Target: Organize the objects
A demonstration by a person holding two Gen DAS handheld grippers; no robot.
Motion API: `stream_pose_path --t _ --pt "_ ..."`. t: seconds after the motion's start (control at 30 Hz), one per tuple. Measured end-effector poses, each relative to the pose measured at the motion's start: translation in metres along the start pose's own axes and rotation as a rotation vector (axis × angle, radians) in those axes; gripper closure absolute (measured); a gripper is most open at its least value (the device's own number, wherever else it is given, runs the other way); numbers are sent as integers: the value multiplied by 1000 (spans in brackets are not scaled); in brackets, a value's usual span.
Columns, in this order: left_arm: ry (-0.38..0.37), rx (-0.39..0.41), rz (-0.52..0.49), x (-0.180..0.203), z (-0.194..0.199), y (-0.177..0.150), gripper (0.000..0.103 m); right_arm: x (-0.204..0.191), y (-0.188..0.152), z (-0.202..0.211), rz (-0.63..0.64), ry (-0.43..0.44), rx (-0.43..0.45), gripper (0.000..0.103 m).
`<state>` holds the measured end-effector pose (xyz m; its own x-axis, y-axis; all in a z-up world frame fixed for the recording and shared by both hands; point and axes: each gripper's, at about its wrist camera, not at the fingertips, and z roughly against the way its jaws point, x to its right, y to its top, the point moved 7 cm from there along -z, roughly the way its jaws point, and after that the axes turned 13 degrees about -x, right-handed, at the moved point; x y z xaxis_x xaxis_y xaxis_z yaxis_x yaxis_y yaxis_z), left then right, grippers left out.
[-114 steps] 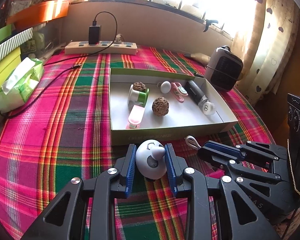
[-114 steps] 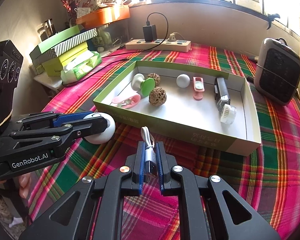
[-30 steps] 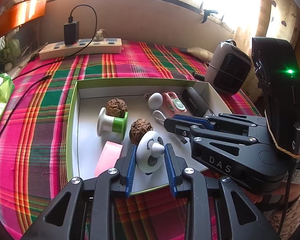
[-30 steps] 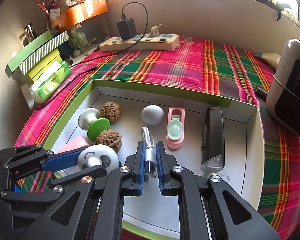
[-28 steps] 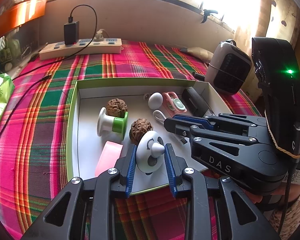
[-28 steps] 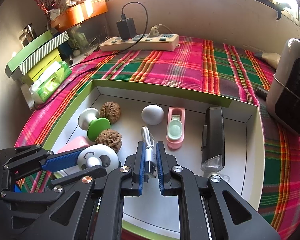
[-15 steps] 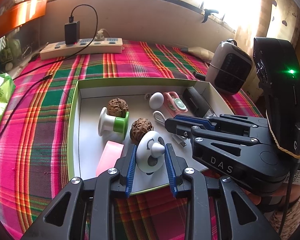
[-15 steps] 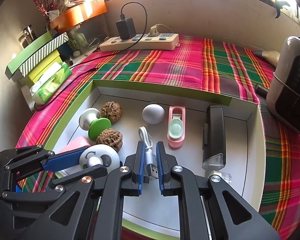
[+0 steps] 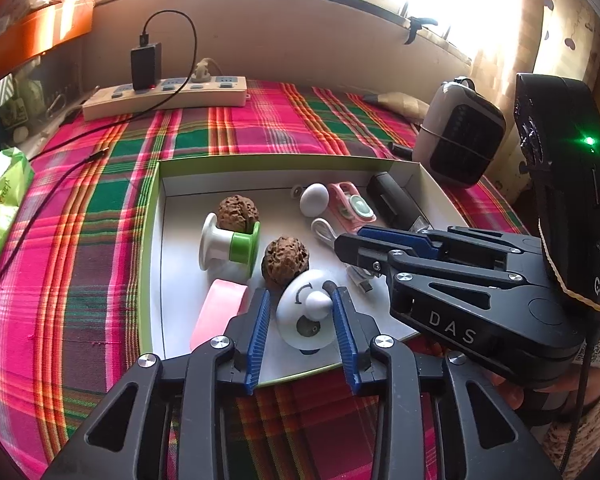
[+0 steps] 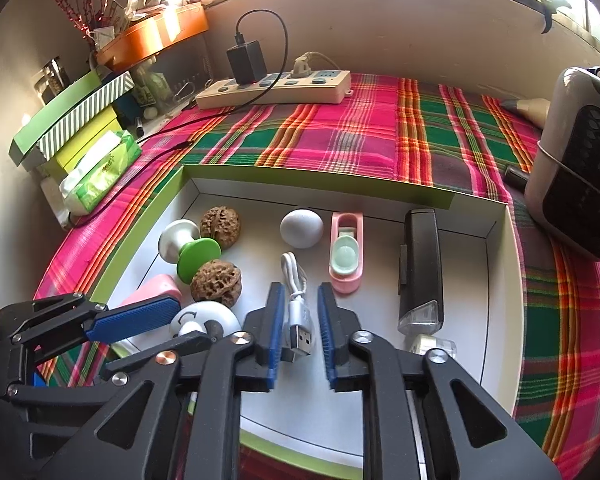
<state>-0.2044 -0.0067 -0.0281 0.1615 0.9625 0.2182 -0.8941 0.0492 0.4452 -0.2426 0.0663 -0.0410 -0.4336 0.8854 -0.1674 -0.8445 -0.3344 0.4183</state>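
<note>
Tabletop (image 10: 360,136): plaid cloth, pink-green, below a sunlit window.
Box (image 10: 496,280): shallow card, green rim, white floor.
Walnuts: two, wrinkled brown (image 10: 220,221), (image 10: 216,283).
Left tool (image 9: 302,322): blue ribbed pads spread around smooth white knob (image 9: 306,316), inside the box.
Right tool (image 10: 298,334): spread; white USB cable (image 10: 296,308) lies between, on the box floor.

Everything's sitting in the box (image 10: 500,280) on the table.
Cable (image 10: 296,300) in the middle, walnuts (image 10: 216,284) left, torch (image 10: 420,264) right, power strip (image 10: 276,90) far behind.
</note>
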Motion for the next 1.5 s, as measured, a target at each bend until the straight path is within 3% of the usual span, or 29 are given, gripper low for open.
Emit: stream_pose_path --t 0.2,0.3,0.43,0.63,0.77,0.97,1.1,1.5 --pt "11 4 2 0 4 -2 70 0 -3 5 -11 1 10 82" --pt "20 9 2 0 7 -3 70 1 -5 10 -18 -8 19 73" --pt "33 13 6 1 11 -6 70 -1 -9 16 -18 -21 31 72" --pt "73 35 -2 4 22 -10 69 -3 -19 29 -28 -50 58 71" --pt "93 58 -2 5 31 -14 69 -3 -25 40 -34 -74 83 61" --pt "142 71 2 4 40 -21 69 -8 -39 53 -48 -105 107 60" --pt "179 71 6 3 43 -31 69 -13 -50 58 -45 -125 108 54" --pt "238 43 29 0 40 -60 69 -8 -87 49 -97 -180 61 52"
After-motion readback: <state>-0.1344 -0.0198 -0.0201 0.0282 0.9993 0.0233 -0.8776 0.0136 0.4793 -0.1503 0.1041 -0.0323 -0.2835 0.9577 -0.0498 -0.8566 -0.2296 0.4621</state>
